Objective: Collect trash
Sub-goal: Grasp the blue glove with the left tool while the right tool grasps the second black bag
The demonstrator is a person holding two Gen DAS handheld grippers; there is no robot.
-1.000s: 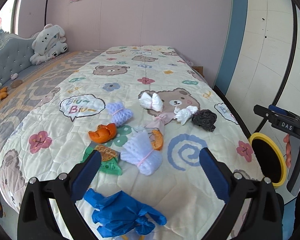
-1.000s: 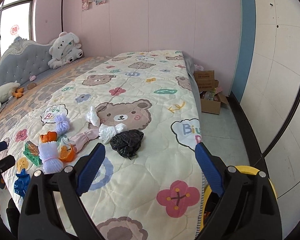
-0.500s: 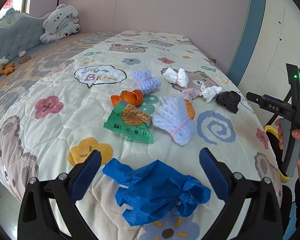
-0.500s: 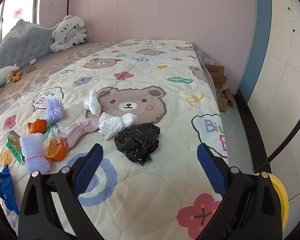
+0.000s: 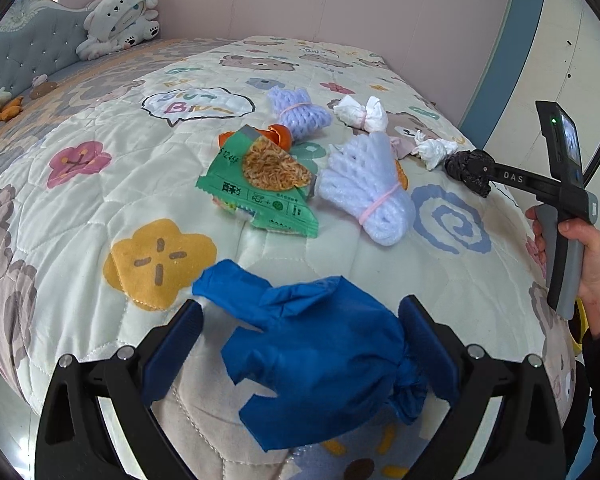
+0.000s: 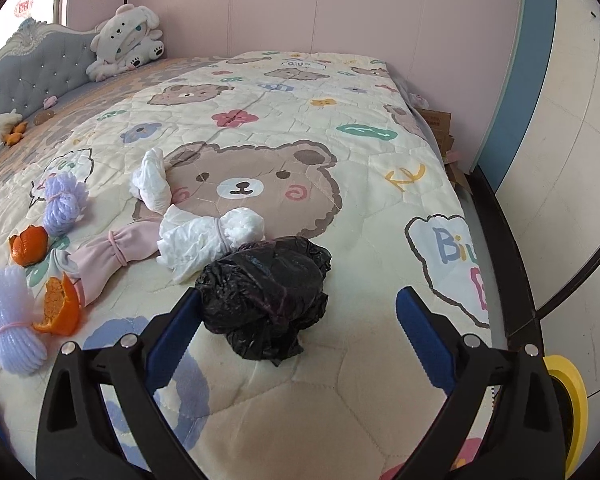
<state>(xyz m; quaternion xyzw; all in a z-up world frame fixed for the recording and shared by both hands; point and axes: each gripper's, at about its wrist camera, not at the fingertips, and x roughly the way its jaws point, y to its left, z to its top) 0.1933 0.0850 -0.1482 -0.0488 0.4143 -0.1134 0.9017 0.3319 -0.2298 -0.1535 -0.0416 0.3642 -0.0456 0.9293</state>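
Trash lies scattered on a bed with a bear-print quilt (image 5: pixel 140 184). A crumpled blue glove (image 5: pixel 312 364) rests between the wide-apart fingers of my left gripper (image 5: pixel 302 354), which is open around it. Beyond it lie a green snack wrapper (image 5: pixel 260 188), a white foam net (image 5: pixel 368 192) and orange peel (image 5: pixel 278 136). My right gripper (image 6: pixel 300 338) is open, its left finger beside a black plastic bag (image 6: pixel 266 296). A white tied bag (image 6: pixel 204 240), pink bundle (image 6: pixel 112 256), purple foam net (image 6: pixel 64 204) and orange peel (image 6: pixel 58 304) lie further left.
A yellow-rimmed bin (image 6: pixel 566 392) stands on the floor at the bed's right edge. A plush toy (image 6: pixel 126 40) sits by the grey headboard (image 6: pixel 32 68). Cardboard boxes (image 6: pixel 440 128) are against the far wall. A hand (image 5: pixel 588 260) holds the right gripper's handle.
Both grippers have moved down and forward toward the quilt. The blue glove now lies between the left fingers, and the black bag is now at the right gripper's left finger.
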